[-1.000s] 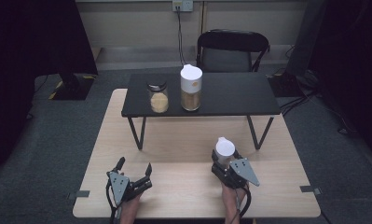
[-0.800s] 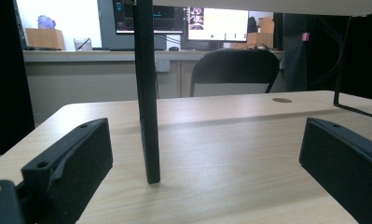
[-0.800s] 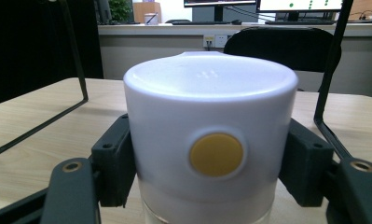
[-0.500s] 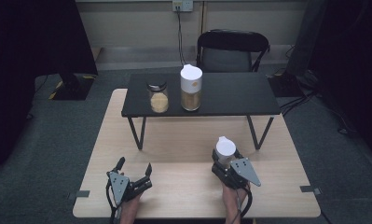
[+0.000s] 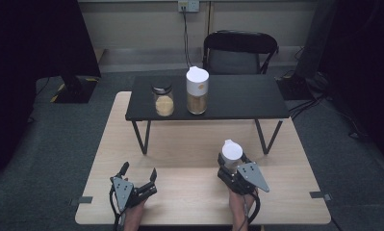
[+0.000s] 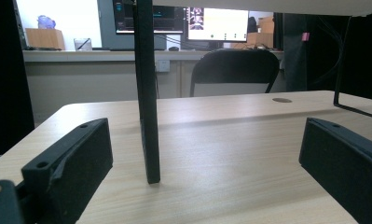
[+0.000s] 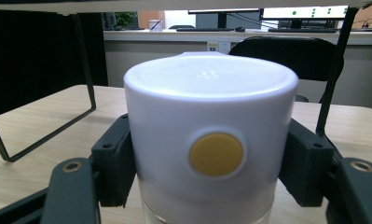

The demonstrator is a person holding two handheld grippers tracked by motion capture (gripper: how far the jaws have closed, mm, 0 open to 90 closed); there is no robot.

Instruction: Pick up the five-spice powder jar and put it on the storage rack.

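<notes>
The right claw (image 5: 232, 166) pinches a white-lidded jar (image 5: 231, 155) at the lower right of the high view, just in front of the black shelf (image 5: 237, 98) that stands on the table (image 5: 180, 144). In the right claw view the jar (image 7: 210, 140) sits upright between the jaws, which press on either side just below the lid, its yellow button facing the camera. The jar's long axis runs vertical.

The left claw (image 5: 139, 173), at the lower left of the high view, rests spread and holds nothing; its own view looks past a shelf leg (image 6: 147, 93).

The shelf top lies up-frame of the held jar. A taller white-lidded jar (image 5: 197, 90) and a small dark-lidded jar (image 5: 163, 99) stand at centre-left of it, so the bare right part is nearest. The right hand is plainly the closer one; the likely move is up and forward, clearing the shelf edge.
</notes>
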